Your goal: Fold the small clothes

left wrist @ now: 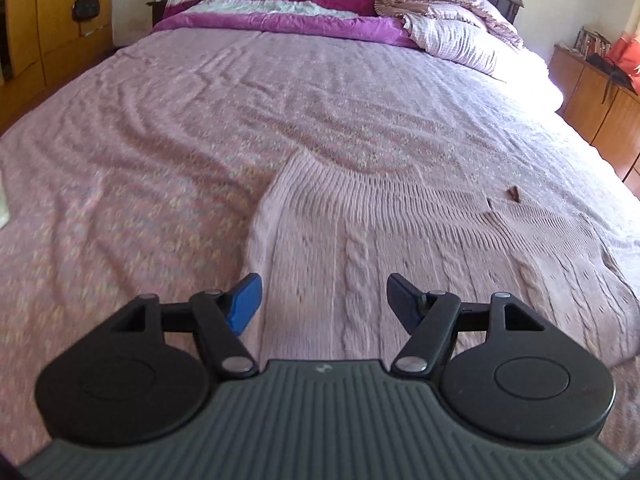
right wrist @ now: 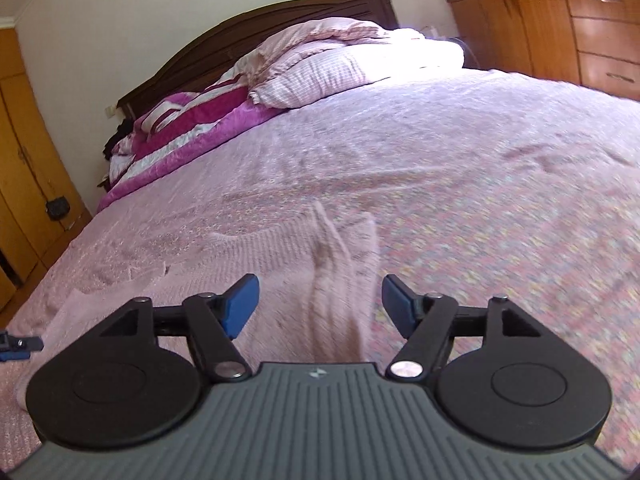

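Observation:
A small pale pink cable-knit sweater [left wrist: 400,248] lies flat on the pink bedspread [left wrist: 200,120]. My left gripper [left wrist: 324,304] is open and empty, just above the sweater's left part. In the right wrist view the sweater [right wrist: 256,264] spreads to the left, and a folded sleeve or edge of it [right wrist: 344,280] runs between my fingers. My right gripper [right wrist: 318,306] is open over that strip, not closed on it. The left gripper's tip [right wrist: 16,346] shows at the far left edge.
A purple and white quilt [left wrist: 280,4] and striped pillows [left wrist: 460,36] lie piled at the headboard. A wooden dresser [right wrist: 560,28] stands to the right of the bed and wooden wardrobes [left wrist: 44,28] to the left. A small brown scrap [left wrist: 513,192] lies on the bedspread.

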Available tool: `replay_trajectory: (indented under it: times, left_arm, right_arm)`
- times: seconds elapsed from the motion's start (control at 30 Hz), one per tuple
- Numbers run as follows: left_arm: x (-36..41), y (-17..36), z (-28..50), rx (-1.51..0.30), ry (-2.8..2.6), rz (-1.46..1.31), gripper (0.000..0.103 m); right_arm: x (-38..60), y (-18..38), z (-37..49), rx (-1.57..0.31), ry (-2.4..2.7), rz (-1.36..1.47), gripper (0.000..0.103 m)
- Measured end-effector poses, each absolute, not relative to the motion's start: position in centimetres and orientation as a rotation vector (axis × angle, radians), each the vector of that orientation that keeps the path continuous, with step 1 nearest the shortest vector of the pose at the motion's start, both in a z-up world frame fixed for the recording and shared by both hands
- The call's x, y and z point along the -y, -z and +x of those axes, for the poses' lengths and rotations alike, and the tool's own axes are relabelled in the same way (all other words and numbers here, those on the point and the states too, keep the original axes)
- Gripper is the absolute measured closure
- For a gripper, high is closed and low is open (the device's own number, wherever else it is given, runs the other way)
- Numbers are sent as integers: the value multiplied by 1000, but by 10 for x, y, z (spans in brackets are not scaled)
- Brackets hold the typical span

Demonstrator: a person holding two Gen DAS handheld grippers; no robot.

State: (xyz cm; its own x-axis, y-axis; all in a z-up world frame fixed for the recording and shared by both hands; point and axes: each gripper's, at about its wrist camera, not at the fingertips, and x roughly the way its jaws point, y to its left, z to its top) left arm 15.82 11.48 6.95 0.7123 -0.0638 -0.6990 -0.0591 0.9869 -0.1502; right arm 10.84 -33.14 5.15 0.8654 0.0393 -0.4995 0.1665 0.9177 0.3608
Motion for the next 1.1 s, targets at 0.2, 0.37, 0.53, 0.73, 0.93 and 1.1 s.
replay_trajectory:
  times: [0.2, 0.37, 0.53, 0.73, 0.93, 1.1]
  left_arm:
    - [-107, -71, 131, -812, -1, -186, 33]
    - [-97, -66, 115, -846, -2, -181, 33]
    - [-88, -63, 108, -872, 5, -211, 33]
    - [-75, -61, 103, -880, 15, -201, 33]
    - [-71, -61, 105, -890, 11, -198, 33]
    - [-69, -61, 105, -888, -1, -186, 33]
  right_arm:
    - [342, -44, 89, -558, 58, 480, 26]
    - [342, -34, 91, -611, 29, 488, 25]
    - [342, -24, 89, -621, 26, 512, 25]
    - [349, -30, 87, -607, 62, 502, 25]
    - [360, -26, 92, -617, 67, 520, 20]
    - [356, -22, 100, -631, 39, 492, 13]
